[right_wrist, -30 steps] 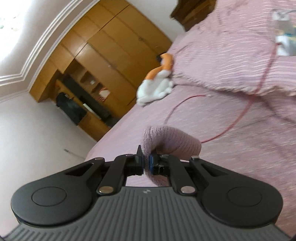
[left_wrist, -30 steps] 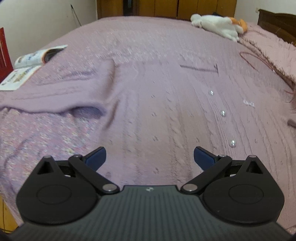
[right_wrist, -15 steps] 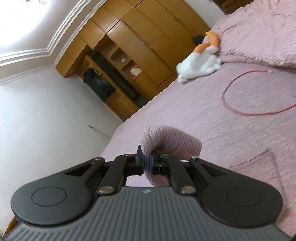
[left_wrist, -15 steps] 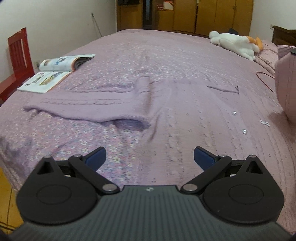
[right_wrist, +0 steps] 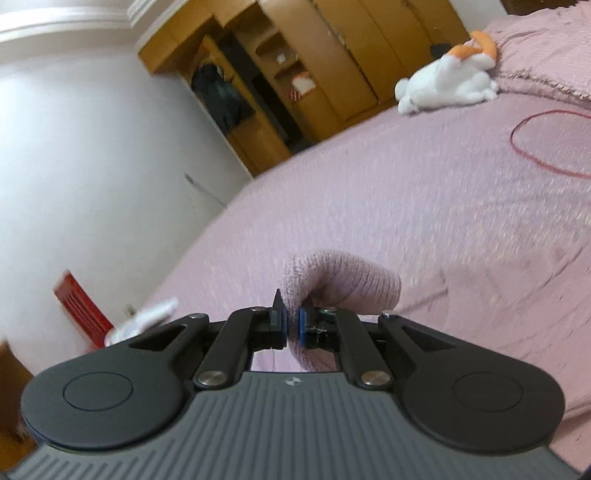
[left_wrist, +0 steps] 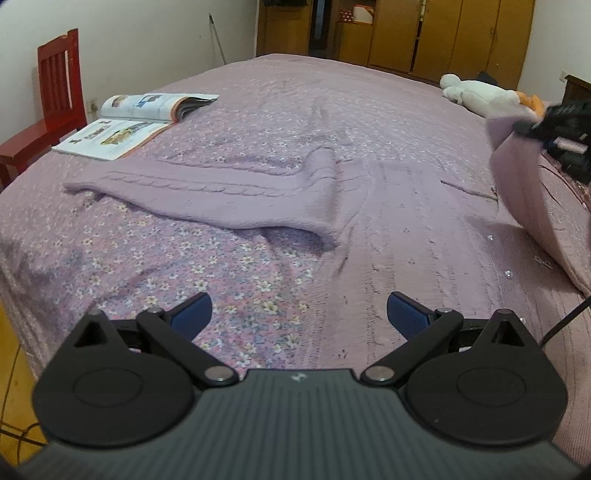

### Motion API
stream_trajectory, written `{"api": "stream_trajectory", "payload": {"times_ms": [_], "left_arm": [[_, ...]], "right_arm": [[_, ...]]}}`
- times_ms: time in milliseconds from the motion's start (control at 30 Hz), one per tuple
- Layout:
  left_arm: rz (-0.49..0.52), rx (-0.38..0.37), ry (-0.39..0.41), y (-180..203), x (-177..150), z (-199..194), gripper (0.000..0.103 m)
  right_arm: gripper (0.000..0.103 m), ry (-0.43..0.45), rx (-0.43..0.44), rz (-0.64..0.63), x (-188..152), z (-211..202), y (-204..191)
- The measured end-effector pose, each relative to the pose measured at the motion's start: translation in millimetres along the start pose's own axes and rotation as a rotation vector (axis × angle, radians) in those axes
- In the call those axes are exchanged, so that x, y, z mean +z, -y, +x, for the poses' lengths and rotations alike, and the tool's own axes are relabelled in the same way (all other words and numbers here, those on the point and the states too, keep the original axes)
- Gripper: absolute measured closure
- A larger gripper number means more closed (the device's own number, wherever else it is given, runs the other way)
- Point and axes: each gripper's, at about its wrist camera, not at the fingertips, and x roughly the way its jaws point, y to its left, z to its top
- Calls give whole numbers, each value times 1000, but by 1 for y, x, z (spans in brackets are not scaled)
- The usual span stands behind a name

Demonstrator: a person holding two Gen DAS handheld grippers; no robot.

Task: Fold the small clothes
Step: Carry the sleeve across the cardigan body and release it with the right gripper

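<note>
Cardigan point(left_wrist: 388, 221), lilac cable-knit w/ pearl buttons, lies spread on the bed point(left_wrist: 184, 266) in front of us, body flat across the middle and right of the left wrist view. Its one sleeve point(left_wrist: 207, 188) stretches out flat toward the left, cuff end pointing at the open magazine point(left_wrist: 136, 122) near the bed's left edge, the two apart. We see the other sleeve point(right_wrist: 340, 284) lifted off the bed: our right tool point(right_wrist: 293, 328) is clamped shut on it, blue pads pinching the knit, cuff bulging out past the fingertips. In the left wrist view that tool shows blurred at the far right edge, w/ the sleeve hanging from it down to the cardigan's shoulder area. Our left tool point(left_wrist: 297, 314) hovers above the cardigan's near hem w/ jaws spread wide, nothing between the pads point(left_wrist: 194, 312), one over the floral bedspread and the other over the knit. A white and orange plush toy point(left_wrist: 480, 94) lies at the far right of the bed, near the pillow point(right_wrist: 546, 48). A thin red cord point(right_wrist: 535, 147) loops on the cover betw. toy and cardigan. Red wooden chair point(left_wrist: 48, 96) stands by the wall left of the bed; wooden wardrobe point(left_wrist: 424, 33) along the far wall. Right wrist view is tilted and motion-blurred.
</note>
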Motion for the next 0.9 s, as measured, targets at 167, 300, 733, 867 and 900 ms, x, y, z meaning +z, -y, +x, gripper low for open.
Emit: {"api": "stream_trajectory", "payload": {"times_ms": [167,300,733,867,900], "left_arm": [[-8,0,-1,-10,-3,2,0],[-18,-4,-12,-14,-5,8,0],[-20,-39,-29,-9,-2,21,0],[-1,-50,-18,-3,7,23,0],[8,-57,-12,0,11,23,0]], "right_arm": [[97,-91,-31,-53,-38,36,-1],[97,-162,-33,-60,-60,60,3],[35,-341,74,-174,-84,55,2],[32,-350,103,-188,-82,31,5],[31,-349,107,-180,-80,23,10]]}}
